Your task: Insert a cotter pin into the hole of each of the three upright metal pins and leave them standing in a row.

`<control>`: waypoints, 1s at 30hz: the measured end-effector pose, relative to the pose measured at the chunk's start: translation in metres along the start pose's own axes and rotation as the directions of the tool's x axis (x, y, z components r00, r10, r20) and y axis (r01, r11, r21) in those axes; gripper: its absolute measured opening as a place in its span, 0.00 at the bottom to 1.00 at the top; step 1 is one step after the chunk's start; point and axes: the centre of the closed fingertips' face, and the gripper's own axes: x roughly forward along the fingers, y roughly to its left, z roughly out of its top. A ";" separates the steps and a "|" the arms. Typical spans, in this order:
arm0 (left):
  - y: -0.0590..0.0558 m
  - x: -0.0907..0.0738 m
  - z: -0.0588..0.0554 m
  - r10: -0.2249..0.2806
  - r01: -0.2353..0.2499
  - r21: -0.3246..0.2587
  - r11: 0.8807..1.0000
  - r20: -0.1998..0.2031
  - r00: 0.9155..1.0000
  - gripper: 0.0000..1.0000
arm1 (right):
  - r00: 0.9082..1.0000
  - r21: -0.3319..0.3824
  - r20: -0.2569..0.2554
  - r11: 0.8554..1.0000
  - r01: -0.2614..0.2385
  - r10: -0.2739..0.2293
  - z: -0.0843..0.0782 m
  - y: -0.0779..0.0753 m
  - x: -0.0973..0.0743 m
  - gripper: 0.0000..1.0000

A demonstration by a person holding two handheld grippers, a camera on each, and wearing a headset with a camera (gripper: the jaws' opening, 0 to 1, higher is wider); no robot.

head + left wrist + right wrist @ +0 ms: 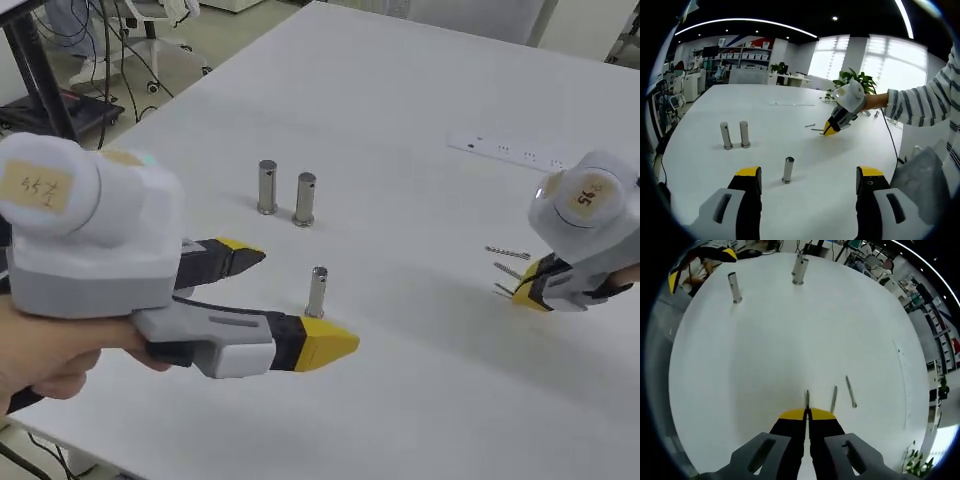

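- Standing by the white table [400,120], I saw the left gripper [297,300] with its fingers spread wide, holding nothing.
- The near metal pin [317,292] stood upright just ahead of the gap between those fingers and touched neither.
- A second metal pin [267,187] and a third metal pin [305,198] stood side by side farther beyond the same fingertips, well apart from the near one, so the three did not yet make a row.
- The right gripper [807,412] was well away from the left, its fingers pressed together with the tips down at the tabletop.
- A cotter pin [807,399] ran straight out from the seam between those tips. It looked pinched by its near end, though I could not be sure it was gripped rather than merely touched.
- A second cotter pin [833,399] and a third cotter pin [851,391] lay flat and loose just to one side of the closed fingertips.
- No upright pin had anything through its hole, as far as I could see.
- I judged the job barely begun: the first pickup was in hand, and all three insertions and the lining-up were left.
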 end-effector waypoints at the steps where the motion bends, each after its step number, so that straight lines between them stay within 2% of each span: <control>1: 0.001 0.000 0.001 0.004 -0.004 0.003 1.000 0.004 1.000 0.77 | 1.000 -0.002 0.003 1.000 0.005 -0.005 0.000 0.000 -0.002 0.02; 6: 0.003 0.000 0.004 0.009 -0.009 -0.003 1.000 0.016 1.000 0.75 | 0.998 -0.004 0.048 0.999 0.036 -0.036 0.009 0.007 -0.016 0.02; 10: 0.001 0.002 0.001 -0.006 0.007 0.004 1.000 -0.013 1.000 0.71 | 0.995 -0.025 0.083 0.998 0.062 -0.060 0.017 0.016 -0.025 0.02; 13: -0.004 0.005 0.000 -0.027 0.027 0.005 1.000 -0.033 0.999 0.65 | 0.991 -0.078 0.084 0.990 0.114 -0.107 0.017 0.019 -0.031 0.02; 16: -0.006 0.008 0.005 -0.034 0.034 0.004 0.999 -0.021 0.999 0.61 | 0.989 -0.087 0.093 0.989 0.121 -0.113 0.017 0.026 -0.035 0.02; 20: -0.008 0.012 0.011 -0.039 0.040 0.015 0.999 -0.017 0.999 0.61 | 0.985 -0.111 0.115 0.984 0.142 -0.129 0.021 0.033 -0.041 0.02; 22: -0.009 0.016 0.012 -0.044 0.045 0.024 0.999 -0.027 0.999 0.58 | 0.978 -0.098 0.151 0.983 0.157 -0.141 0.028 0.036 -0.045 0.02; 24: -0.011 0.019 0.011 -0.052 0.053 0.017 0.998 -0.048 0.998 0.53 | 0.974 -0.112 0.165 0.978 0.178 -0.158 0.033 0.039 -0.049 0.02; 27: -0.015 0.024 0.011 -0.068 0.069 0.013 0.998 -0.057 0.996 0.48 | 0.966 -0.131 0.190 0.971 0.200 -0.174 0.041 0.047 -0.055 0.02; 30: -0.025 0.028 0.013 -0.103 0.103 -0.006 0.995 -0.060 0.993 0.46 | 0.959 -0.151 0.217 0.964 0.218 -0.183 0.050 0.056 -0.062 0.02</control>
